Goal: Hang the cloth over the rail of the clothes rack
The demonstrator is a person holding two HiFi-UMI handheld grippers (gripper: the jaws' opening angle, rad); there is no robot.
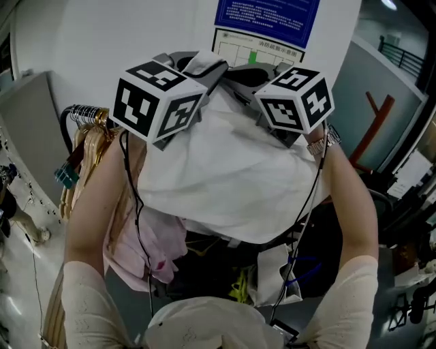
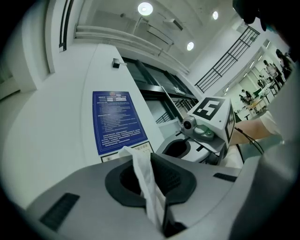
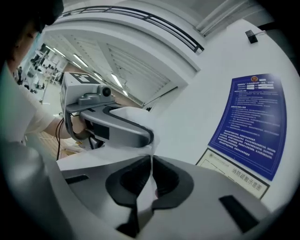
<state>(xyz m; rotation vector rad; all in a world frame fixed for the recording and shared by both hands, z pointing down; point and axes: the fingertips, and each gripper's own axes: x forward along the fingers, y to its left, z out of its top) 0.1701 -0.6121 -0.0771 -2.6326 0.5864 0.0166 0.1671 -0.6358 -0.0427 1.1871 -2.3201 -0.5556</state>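
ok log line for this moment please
left gripper: shut on cloth | right gripper: shut on cloth | cloth: held up between both

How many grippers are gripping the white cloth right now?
2. The left gripper pinches the white cloth at its upper left; the right gripper pinches its upper right.

A blue rectangular printed notice [image 1: 267, 17] is fixed to a smooth white curved wall [image 1: 68, 41], and a white paper sheet [image 1: 266, 42] is mounted just below it. Round white ceiling lamps [image 2: 145, 8] are lit overhead. A black metal balustrade [image 2: 227, 58] is seen along an upper level. A pale grey floor [image 1: 27, 272] is seen below.
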